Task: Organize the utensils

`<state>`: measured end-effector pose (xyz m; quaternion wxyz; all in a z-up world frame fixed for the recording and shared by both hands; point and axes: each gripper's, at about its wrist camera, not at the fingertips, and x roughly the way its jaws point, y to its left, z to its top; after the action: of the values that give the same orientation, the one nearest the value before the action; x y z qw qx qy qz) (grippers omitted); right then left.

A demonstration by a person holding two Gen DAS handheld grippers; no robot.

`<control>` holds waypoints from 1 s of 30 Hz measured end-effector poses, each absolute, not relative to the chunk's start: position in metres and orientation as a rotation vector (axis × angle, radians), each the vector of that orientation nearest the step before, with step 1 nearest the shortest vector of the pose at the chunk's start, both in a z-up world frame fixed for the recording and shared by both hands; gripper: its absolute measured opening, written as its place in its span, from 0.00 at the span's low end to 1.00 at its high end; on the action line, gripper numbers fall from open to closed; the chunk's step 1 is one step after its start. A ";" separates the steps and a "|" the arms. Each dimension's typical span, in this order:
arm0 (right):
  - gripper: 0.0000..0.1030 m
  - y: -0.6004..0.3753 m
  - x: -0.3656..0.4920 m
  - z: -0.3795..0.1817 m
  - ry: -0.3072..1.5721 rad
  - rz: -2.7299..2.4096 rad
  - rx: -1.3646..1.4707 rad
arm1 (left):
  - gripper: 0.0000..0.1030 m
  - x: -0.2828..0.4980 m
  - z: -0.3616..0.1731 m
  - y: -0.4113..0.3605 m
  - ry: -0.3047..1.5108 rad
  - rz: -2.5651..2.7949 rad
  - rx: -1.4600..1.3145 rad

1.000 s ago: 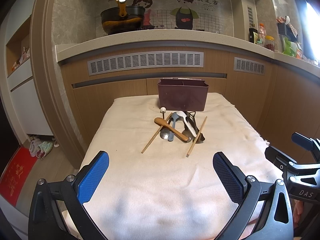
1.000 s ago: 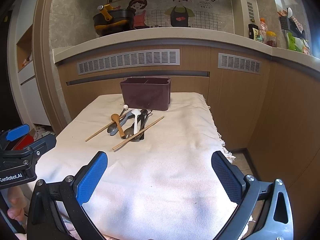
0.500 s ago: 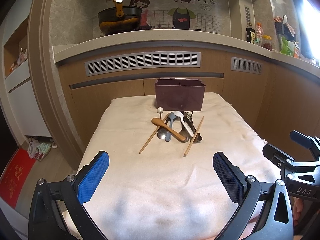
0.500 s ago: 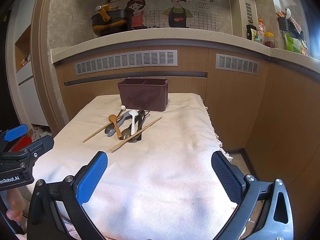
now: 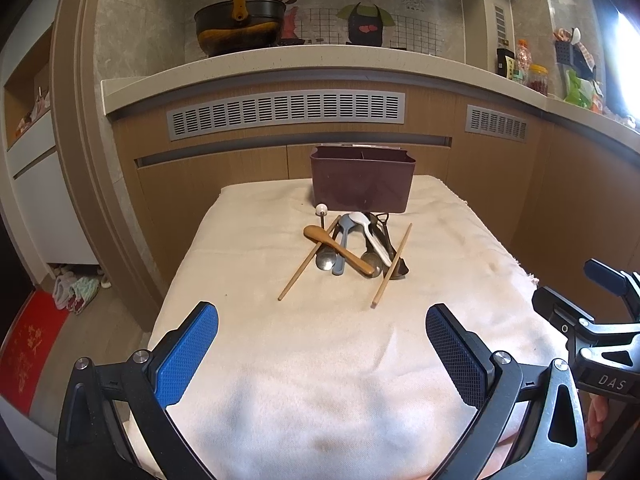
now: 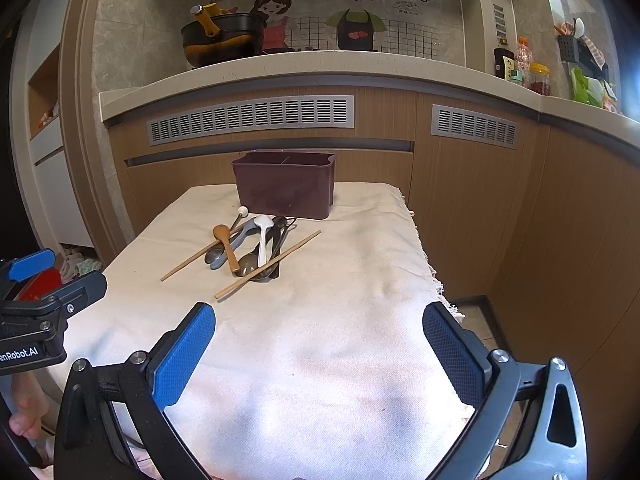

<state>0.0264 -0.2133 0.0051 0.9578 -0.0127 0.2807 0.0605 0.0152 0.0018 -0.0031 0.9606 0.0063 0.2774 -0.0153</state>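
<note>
Kitchen cabinets with grey vents back a small table under a cream cloth, and at its far end stands the dark brown caddy, apparently divided and with nothing sticking out of it. Just in front of it lies the heap I have to sort: a wooden spoon, a white spoon, metal and grey spoons under them, and two chopsticks splayed across the lot. My left gripper and right gripper both hang at the near edge, jaws spread wide, holding nothing.

Crossing is the risk as I see it: tug one chopstick and it may drag a spoon along (or roll toward the cloth's edge). A low approach could also snag and bunch the cloth.

Against a second ago, the pile sits slightly lower-left in both views; nothing on the table has moved, so I've only drifted.
</note>
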 end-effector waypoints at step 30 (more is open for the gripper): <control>0.81 -0.146 0.285 -0.050 0.833 0.234 -0.174 | 1.00 0.212 -0.062 0.113 0.747 0.212 -0.149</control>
<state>0.2851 -0.1459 -0.0502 0.9043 -0.0840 0.4030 0.1134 0.2115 0.1133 -0.0624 0.9228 -0.0725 0.3640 0.1032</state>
